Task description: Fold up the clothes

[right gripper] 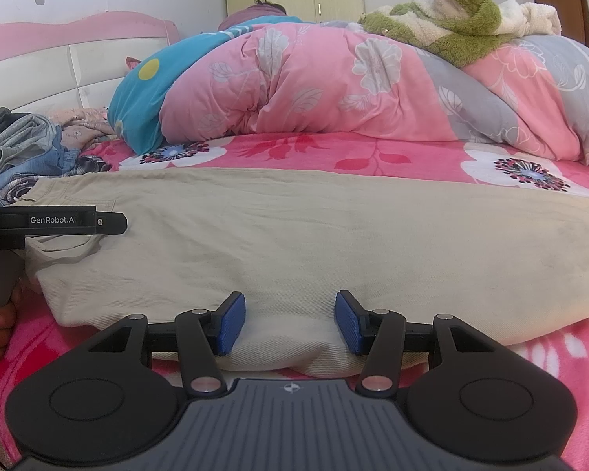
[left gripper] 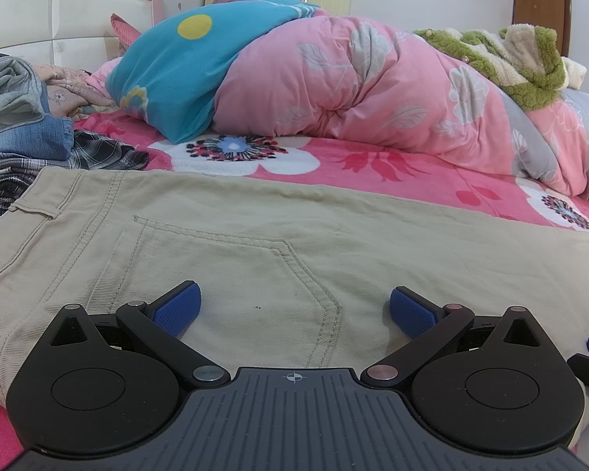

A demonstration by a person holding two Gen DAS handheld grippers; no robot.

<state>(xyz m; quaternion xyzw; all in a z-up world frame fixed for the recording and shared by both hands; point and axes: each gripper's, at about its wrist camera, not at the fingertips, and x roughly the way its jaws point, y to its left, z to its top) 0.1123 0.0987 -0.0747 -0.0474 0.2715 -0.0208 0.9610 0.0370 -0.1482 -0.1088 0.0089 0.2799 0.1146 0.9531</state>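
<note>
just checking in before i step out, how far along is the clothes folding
Early. Done: the beige trousers lie flat on the pink floral bedsheet, seemingly folded leg on leg. In hand: nothing gripped; the left hand-held gripper is open over the back pocket, the right hand-held gripper open at the near edge. Left: folding them shorter, and the clothes heap at the left.
</note>
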